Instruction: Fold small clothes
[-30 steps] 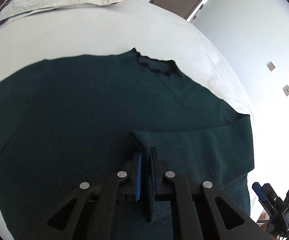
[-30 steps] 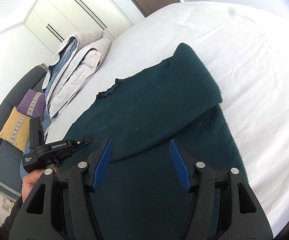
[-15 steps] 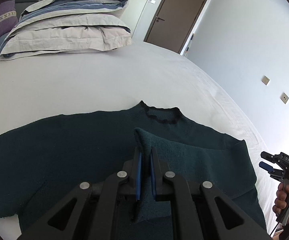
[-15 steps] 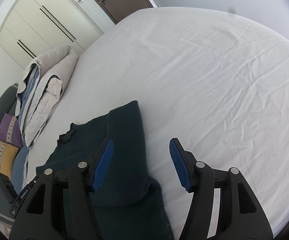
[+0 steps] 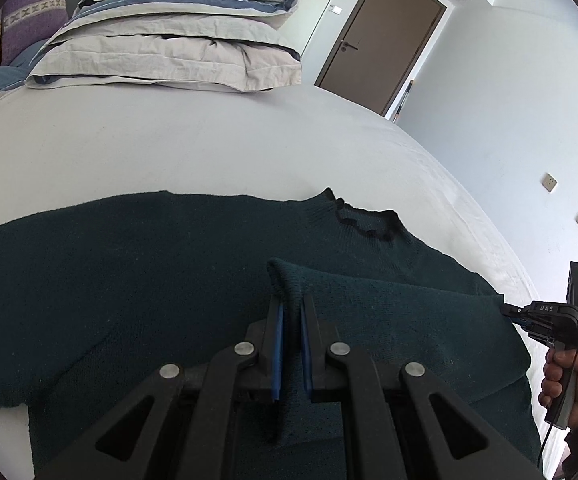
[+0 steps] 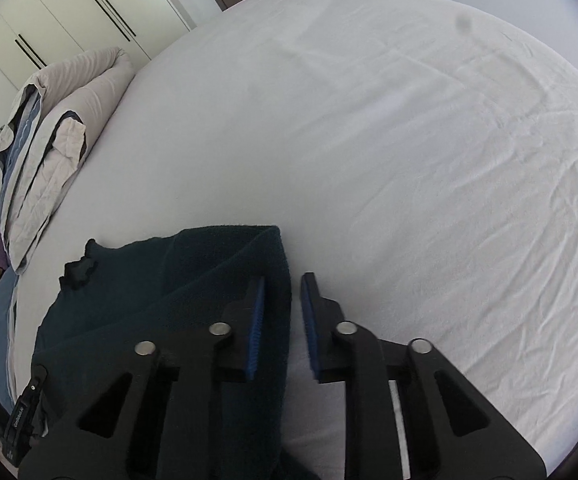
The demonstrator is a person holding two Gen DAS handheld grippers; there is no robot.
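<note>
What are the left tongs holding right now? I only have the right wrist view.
Observer: The left tongs are shut on the cuff of the sweater.
Operator: And the other sleeve?
Observer: The other sleeve lies spread flat on the bed, out to the left, not yet folded.
Operator: Where do my tongs show from there?
Observer: The right tongs meet the sweater's folded edge by the right shoulder.

Bright, soft daylight everywhere, no harsh shadows. Heavy fisheye warp with dark vignette corners in both views. The white bed sheet (image 6: 429, 140) looks a bit washed out, with a small dark smudge near the top right.
</note>
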